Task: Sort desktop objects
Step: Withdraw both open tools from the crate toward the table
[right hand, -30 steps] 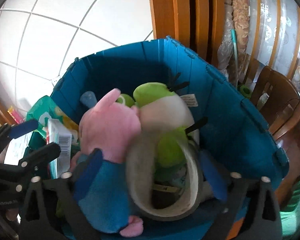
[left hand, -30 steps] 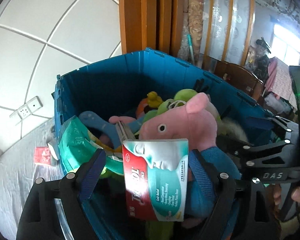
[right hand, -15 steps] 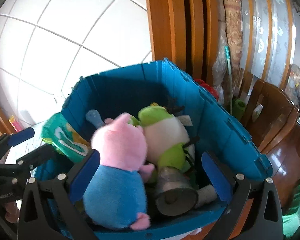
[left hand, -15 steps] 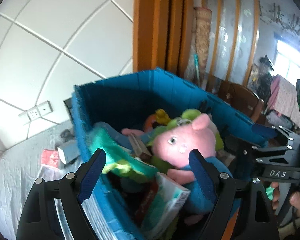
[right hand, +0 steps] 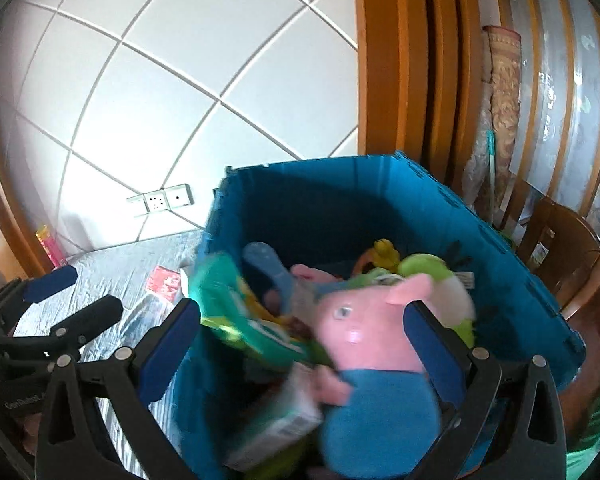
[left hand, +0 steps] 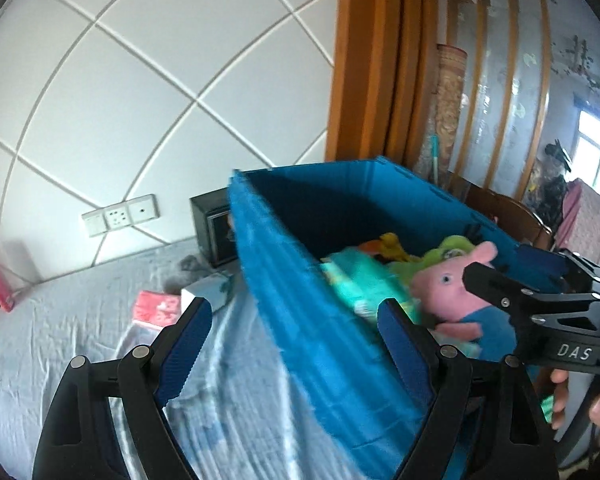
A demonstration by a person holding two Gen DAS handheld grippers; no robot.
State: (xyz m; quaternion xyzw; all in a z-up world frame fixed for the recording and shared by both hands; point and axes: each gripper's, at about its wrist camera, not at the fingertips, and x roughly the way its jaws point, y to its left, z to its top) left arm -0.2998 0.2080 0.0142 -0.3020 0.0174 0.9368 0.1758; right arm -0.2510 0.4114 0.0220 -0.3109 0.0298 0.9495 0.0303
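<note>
A blue plastic bin (left hand: 300, 280) (right hand: 500, 272) stands on the table and holds a pink pig plush (right hand: 364, 332) (left hand: 440, 284) in blue, a green plush (right hand: 428, 266), a green packet (right hand: 236, 312) (left hand: 364, 284) and a medicine box (right hand: 276, 428). My left gripper (left hand: 296, 336) is open and empty, back over the bin's left wall. My right gripper (right hand: 304, 332) is open and empty above the bin's near side; it also shows in the left wrist view (left hand: 540, 296). The left gripper shows in the right wrist view (right hand: 56, 304).
A grey cloth (left hand: 80, 320) covers the table. On it left of the bin lie a red packet (left hand: 156, 308) (right hand: 164, 280), a pale box (left hand: 208, 292) and a black box (left hand: 216, 228). A tiled wall with sockets (left hand: 120, 216) is behind. Wooden chairs (right hand: 568, 256) stand at right.
The left gripper let go of the medicine box into the bin and drew back to the left. The right gripper released the grey roll and pulled back and up. Both are open now.
</note>
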